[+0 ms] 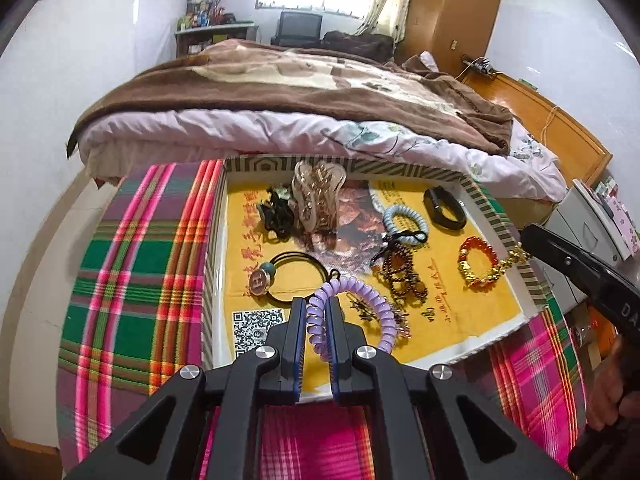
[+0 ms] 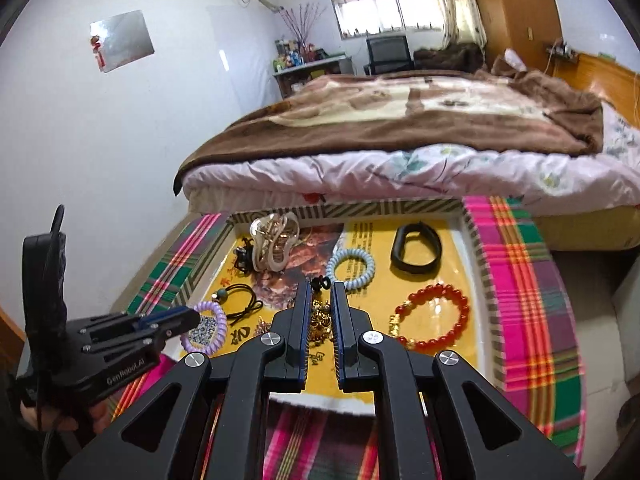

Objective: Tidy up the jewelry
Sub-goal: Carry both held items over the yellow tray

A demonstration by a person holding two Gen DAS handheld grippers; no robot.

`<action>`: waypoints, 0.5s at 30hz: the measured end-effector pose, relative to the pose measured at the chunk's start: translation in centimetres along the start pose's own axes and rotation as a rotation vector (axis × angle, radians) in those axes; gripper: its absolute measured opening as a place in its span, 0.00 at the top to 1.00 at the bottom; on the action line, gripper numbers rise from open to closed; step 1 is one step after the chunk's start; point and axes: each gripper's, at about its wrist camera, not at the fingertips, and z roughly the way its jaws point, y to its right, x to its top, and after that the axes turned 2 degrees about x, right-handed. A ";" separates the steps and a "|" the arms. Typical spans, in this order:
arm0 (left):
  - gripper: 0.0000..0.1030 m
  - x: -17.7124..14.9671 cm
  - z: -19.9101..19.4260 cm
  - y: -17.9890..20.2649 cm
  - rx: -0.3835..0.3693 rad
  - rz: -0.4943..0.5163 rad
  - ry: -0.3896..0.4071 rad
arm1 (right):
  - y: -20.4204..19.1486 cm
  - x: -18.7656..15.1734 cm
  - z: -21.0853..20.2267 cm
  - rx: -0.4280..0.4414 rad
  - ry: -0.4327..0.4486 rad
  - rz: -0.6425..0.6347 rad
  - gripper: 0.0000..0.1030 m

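The left gripper (image 1: 316, 312) is closed on a lilac spiral plastic hair tie (image 1: 352, 312), which hangs between its pads above the near left part of a shallow cardboard tray with a striped rim (image 1: 404, 168). The right gripper (image 2: 321, 300) is closed on a gold-coloured chain bracelet (image 2: 320, 322), near the middle of the tray in its own view.

The tray has a yellow printed paper lining (image 1: 460, 320) and sits on a pink and green plaid cloth (image 1: 132, 264). On the lining, to the right, lies a red bead bracelet with gold charms (image 2: 436, 316). To the left lies a black elastic band with a round charm (image 1: 280, 276). Farther are a pale blue spiral hair tie (image 2: 350, 268) and a black wristband (image 2: 416, 250). At the far left stands a clear hair claw clip (image 1: 316, 196). Behind the tray is a bed with a brown blanket (image 1: 280, 80).
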 end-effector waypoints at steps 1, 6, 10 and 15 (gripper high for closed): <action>0.91 0.0 0.3 0.0 -0.001 0.000 -0.004 | 0.2 -0.1 0.5 0.005 -0.010 0.007 0.91; 0.91 -0.4 1.9 -0.3 0.006 -0.005 -0.038 | 1.3 -0.9 2.8 0.016 -0.069 0.031 0.90; 0.91 -0.4 2.5 -0.6 0.011 -0.012 -0.048 | 1.9 -1.8 3.7 -0.004 -0.106 0.035 0.90; 0.91 -0.7 2.9 -0.5 0.019 -0.005 -0.058 | 2.0 -2.6 4.4 -0.015 -0.138 0.020 0.90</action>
